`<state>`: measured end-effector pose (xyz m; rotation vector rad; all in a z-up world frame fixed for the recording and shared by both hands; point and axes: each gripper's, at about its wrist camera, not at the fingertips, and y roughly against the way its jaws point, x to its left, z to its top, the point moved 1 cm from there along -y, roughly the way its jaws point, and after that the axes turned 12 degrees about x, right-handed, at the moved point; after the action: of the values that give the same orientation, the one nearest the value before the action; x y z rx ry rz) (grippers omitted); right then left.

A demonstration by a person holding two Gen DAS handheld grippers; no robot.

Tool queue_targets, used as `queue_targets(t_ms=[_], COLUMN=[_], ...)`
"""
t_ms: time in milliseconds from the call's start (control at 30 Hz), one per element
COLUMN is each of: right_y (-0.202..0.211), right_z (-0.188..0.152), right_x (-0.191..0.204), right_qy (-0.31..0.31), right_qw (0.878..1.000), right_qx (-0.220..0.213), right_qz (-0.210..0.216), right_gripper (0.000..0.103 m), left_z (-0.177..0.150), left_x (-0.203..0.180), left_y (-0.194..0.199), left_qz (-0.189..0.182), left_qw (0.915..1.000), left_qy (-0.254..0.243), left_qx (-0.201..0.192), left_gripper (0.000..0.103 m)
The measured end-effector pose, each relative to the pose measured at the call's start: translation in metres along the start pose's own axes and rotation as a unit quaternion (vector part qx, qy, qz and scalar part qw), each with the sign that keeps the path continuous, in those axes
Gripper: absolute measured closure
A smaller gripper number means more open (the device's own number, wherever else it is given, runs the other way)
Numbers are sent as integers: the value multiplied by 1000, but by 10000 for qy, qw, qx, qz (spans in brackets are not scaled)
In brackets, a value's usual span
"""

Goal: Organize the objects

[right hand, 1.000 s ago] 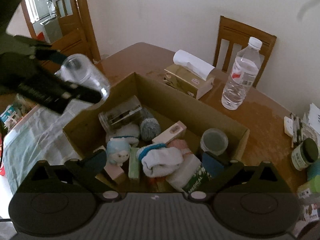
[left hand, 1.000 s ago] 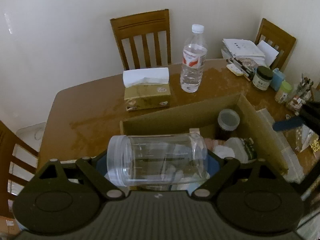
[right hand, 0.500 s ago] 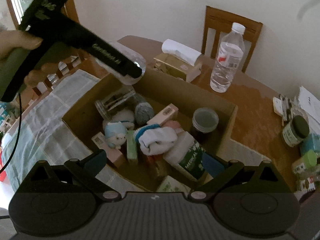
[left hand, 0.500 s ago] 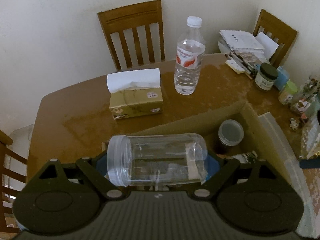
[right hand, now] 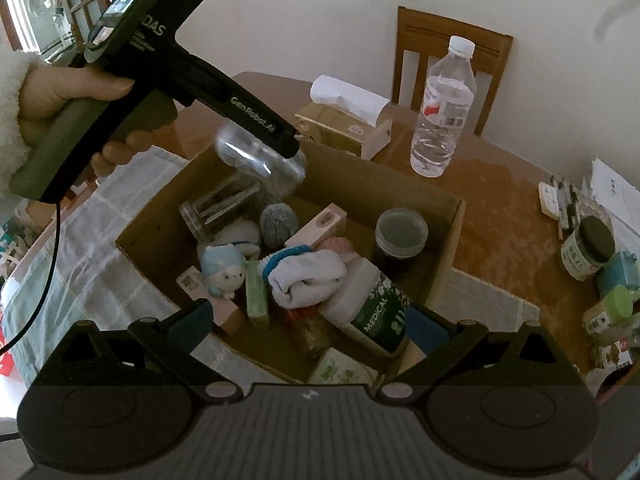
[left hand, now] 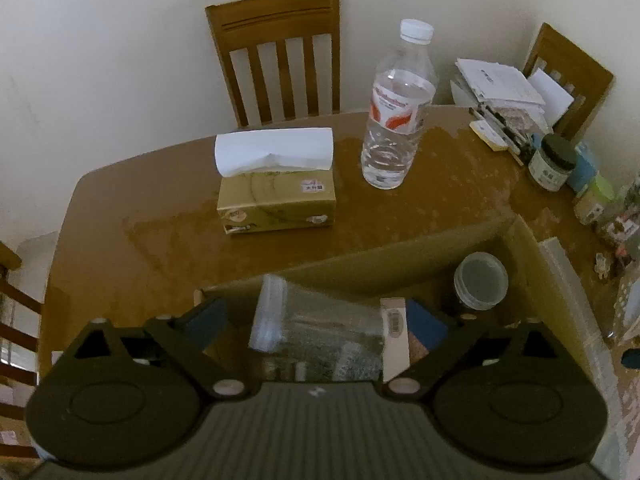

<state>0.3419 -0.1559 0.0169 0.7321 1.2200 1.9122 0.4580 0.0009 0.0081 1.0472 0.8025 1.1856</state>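
A clear plastic jar (left hand: 320, 332) lies sideways and blurred between my left gripper's (left hand: 318, 320) blue pads, with a gap on each side. The jaws are opening and no longer press on it. It hangs just over the back left corner of the cardboard box (left hand: 360, 264). In the right wrist view the same jar (right hand: 260, 160) shows under the left gripper's tip, held out by a person's hand (right hand: 60, 100). My right gripper (right hand: 310, 324) stands open over the box's (right hand: 448, 240) near side, nothing between its fingers.
The box holds a second clear jar (right hand: 216, 208), a blue doll (right hand: 224, 272), a white sock (right hand: 304, 272), a medical bottle (right hand: 372, 308) and a dark lidded jar (right hand: 400, 232). Behind it stand a tissue box (left hand: 276, 200), a water bottle (left hand: 396, 120) and a chair (left hand: 280, 52).
The left gripper moved in over the box and lowered. Its jaws widened and the jar, gripped before, now sits loose and lower between the pads. The right gripper barely moved.
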Motion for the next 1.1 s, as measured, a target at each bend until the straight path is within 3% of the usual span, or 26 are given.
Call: queue_targets(t_ms=[400,700,800,1100], right_y=[1,10,7,-13], right_z=[1,-7,-15,-49], right_x=[0,-7,-11,-5], right_qy=[-99,-769,-1034,-1794], right_qw=[9999,9957,9927,9817], right_qx=[-54,-229,-264,106], right_qz=[-62,-459,-562,-633], right_gripper=[0,0,0,0], left_z=[-22,-87,-113,-167], left_x=[-5,-14,-15,-29], left_y=[33,63,64,51], left_qz=[195,180,135,643], left_qw=[9984,9953,9948,9952], left_qy=[78,190,415,645], left_qx=[-517,-932,-915,-369], left_gripper=[4,2,2,2])
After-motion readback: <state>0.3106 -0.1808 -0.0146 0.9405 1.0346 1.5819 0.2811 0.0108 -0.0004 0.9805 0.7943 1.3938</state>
